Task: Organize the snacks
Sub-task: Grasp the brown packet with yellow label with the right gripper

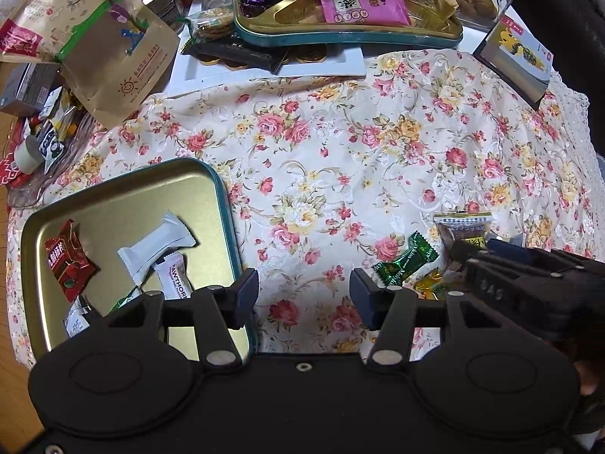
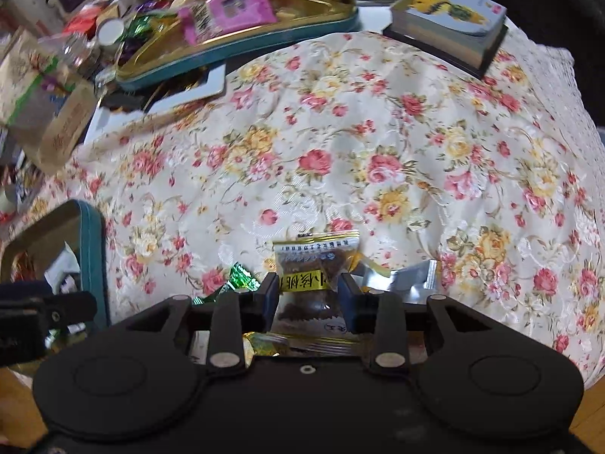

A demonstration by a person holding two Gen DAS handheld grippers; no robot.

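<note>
cream rose-patterned tablecloth (image 1: 340,143), gold teal-rimmed tin (image 1: 113,196), green candy wrapper (image 1: 404,263)

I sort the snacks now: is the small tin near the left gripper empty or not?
Not empty. The small tin holds a red packet, a white packet and a few more wrappers.

Both grippers, left gripper (image 1: 304,295) and right gripper (image 2: 308,297), are showing matte black bodies, round raised discs, silver rivets on angled links, and dark blue pads lining the jaws
</note>
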